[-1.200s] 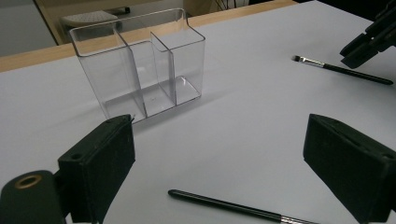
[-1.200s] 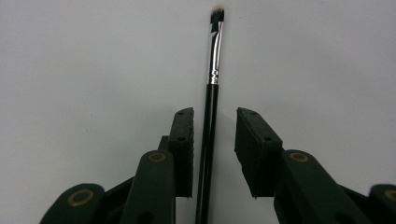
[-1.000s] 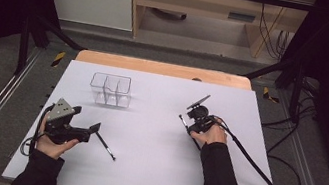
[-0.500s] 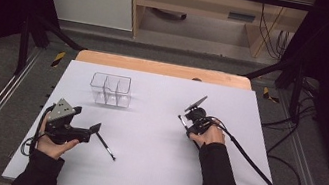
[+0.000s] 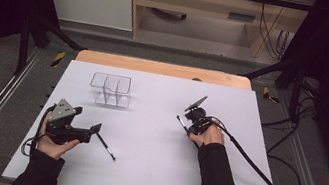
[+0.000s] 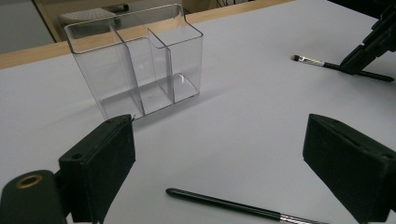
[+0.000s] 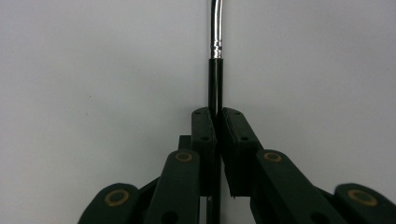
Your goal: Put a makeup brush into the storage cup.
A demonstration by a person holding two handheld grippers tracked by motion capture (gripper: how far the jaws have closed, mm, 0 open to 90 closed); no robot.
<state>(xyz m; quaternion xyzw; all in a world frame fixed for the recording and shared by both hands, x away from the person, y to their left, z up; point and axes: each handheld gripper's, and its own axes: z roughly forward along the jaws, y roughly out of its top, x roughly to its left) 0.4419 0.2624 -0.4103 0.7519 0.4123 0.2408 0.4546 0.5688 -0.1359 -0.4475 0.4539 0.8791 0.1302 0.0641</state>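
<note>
On the white table there are two thin black brushes and a clear plastic box. The right gripper sits on the right side of the table, and the person's right hand holds it. Its jaws are squeezed tight on one brush. In the right gripper view, the black handle of this brush runs straight up between the two jaws, and a shiny silver part starts just above them. In the left gripper view, the same brush lies low over the table with its bristle tip pointing away from the right gripper. The left gripper is on the left side of the table, near the front edge, held by the left hand. Its jaws are wide apart and hold nothing. The second brush lies flat on the table just beside the open jaws, and in the left gripper view it lies between them, close to the camera. The clear box stands upright farther back on the table, well apart from both grippers. It has walls inside that split it into sections, and nothing is in it.
</note>
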